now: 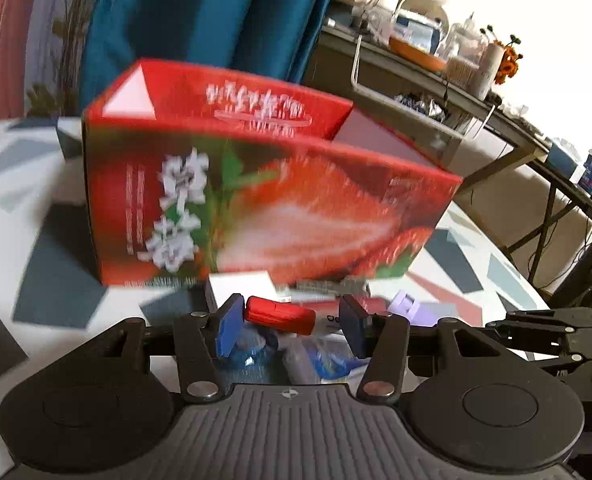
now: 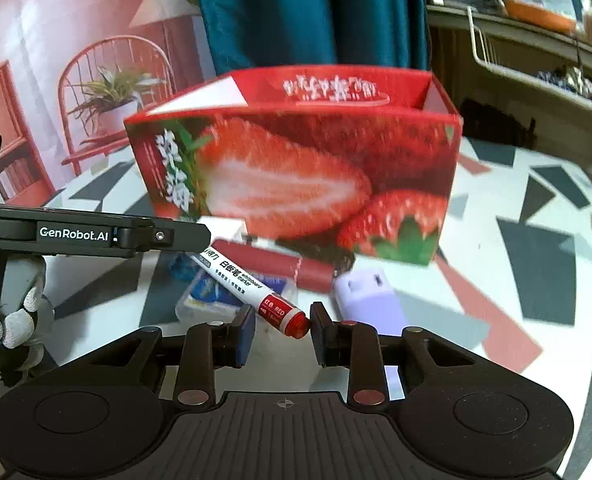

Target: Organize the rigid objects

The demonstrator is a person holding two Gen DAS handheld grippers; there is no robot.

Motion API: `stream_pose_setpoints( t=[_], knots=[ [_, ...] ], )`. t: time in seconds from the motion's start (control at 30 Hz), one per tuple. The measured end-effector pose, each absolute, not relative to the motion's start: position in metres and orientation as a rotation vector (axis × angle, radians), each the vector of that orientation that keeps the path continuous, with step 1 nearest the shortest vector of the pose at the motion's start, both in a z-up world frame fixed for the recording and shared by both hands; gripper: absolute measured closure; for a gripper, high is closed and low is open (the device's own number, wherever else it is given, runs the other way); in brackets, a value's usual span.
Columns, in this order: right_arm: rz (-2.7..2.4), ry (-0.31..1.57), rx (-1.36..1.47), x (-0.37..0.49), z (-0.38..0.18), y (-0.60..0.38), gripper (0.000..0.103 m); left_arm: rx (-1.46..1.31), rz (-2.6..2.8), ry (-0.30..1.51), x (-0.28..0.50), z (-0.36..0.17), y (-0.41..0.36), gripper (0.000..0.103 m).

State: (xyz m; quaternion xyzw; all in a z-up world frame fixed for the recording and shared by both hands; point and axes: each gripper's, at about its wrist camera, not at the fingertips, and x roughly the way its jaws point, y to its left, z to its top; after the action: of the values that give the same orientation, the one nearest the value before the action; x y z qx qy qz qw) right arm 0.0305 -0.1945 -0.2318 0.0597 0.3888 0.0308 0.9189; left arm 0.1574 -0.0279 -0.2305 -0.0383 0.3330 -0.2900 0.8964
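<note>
An open red strawberry-print box [image 1: 255, 192] stands on the patterned table; it also shows in the right wrist view [image 2: 304, 176]. In front of it lies a pile: a red cylinder [image 1: 279, 315] [image 2: 279, 262], a white whiteboard marker with a red cap [image 2: 255, 292], a lilac box [image 2: 368, 300] [image 1: 412, 308] and a blue-white packet [image 2: 215, 296]. My left gripper [image 1: 291, 326] is open around the red cylinder, not touching it. My right gripper [image 2: 281, 330] is open, its fingers either side of the marker's red cap.
The table [image 2: 536, 240] has a white top with grey and red shapes. A blue curtain [image 1: 199, 12] hangs behind the box. A cluttered shelf [image 1: 436, 60] stands at the back right. The left gripper's arm [image 2: 75, 236] reaches in from the left.
</note>
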Motion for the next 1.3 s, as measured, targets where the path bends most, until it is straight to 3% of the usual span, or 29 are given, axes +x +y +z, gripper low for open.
stream_pose_setpoints(
  t=[0.47,0.7,0.97,1.3],
  knots=[
    [0.129,0.596,-0.159,0.085,-0.158,-0.189,0.073,-0.089,-0.543,0.449,0.172,-0.149,-0.02,0.048],
    [0.154,0.603,-0.167,0.142,-0.151,-0.204,0.071,-0.153,-0.529,0.519,0.221,-0.143,-0.022,0.049],
    [0.171,0.738,-0.006,0.194,-0.174,-0.229,0.066,-0.184,-0.496,0.647,0.259,-0.16,-0.023,0.049],
    [0.105,0.774,0.17,0.198,-0.187,-0.249,0.064,-0.108,-0.483,0.67,0.261,-0.165,-0.028,0.049]
  ],
)
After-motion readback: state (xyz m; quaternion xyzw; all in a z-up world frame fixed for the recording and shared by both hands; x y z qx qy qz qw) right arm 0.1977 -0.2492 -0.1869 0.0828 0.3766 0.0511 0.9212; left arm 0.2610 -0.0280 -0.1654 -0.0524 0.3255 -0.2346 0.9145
